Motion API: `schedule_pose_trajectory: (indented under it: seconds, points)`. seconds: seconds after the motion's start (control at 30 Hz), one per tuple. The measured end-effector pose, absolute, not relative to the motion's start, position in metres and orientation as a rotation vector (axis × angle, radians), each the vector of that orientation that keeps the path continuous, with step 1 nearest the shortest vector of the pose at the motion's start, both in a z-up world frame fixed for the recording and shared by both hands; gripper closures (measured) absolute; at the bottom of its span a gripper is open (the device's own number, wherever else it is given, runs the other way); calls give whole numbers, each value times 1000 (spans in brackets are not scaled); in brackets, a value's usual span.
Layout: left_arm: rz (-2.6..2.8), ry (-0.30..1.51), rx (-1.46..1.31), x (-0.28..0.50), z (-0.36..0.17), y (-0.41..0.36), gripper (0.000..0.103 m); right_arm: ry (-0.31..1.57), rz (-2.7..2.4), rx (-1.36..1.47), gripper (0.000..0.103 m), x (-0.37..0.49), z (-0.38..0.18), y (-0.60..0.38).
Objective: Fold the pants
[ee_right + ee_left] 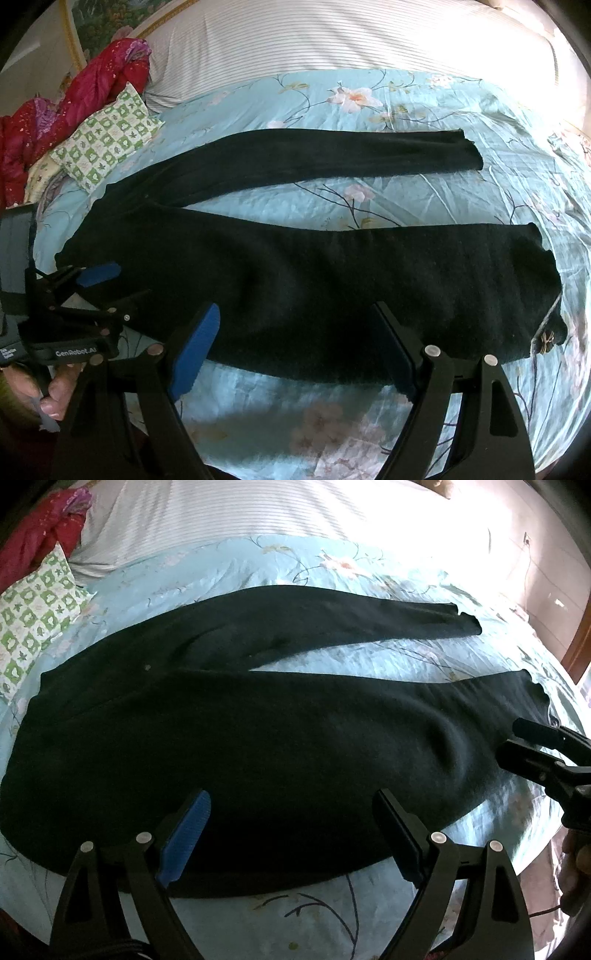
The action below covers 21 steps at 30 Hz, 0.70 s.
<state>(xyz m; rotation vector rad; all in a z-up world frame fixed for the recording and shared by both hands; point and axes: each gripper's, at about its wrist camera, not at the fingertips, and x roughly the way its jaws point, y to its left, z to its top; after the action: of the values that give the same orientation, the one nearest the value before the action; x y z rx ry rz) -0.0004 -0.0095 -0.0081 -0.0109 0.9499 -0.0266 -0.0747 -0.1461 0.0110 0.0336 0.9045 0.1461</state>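
Observation:
Black pants [240, 746] lie flat on a light blue floral bedspread [332, 568], waist to the left, both legs spread apart to the right. My left gripper [295, 805] is open and empty, hovering over the near leg's thigh area by the pants' near edge. My right gripper [299, 321] is open and empty over the near leg [369, 288], closer to its cuff. The right gripper shows at the right edge of the left wrist view [517, 742]. The left gripper shows at the left of the right wrist view [92, 280].
A green and white checked pillow [107, 136] and a red quilted garment [81, 99] lie at the far left of the bed. A white striped duvet [332, 37] is bunched along the far side. The bedspread [369, 192] shows between the legs.

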Motion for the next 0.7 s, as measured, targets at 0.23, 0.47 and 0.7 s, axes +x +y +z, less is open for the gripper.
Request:
schedule_pose_trajectory:
  seconds: [0.23, 0.47, 0.7]
  points:
    - [-33, 959, -10, 4, -6, -8, 13, 908, 156, 44, 20, -72, 14, -146]
    - [-41, 962, 1, 18, -1, 0, 13, 912, 165, 61, 20, -57, 23, -156]
    - [-65, 977, 24, 46, 7, 10, 13, 915, 176, 98, 20, -30, 33, -173]
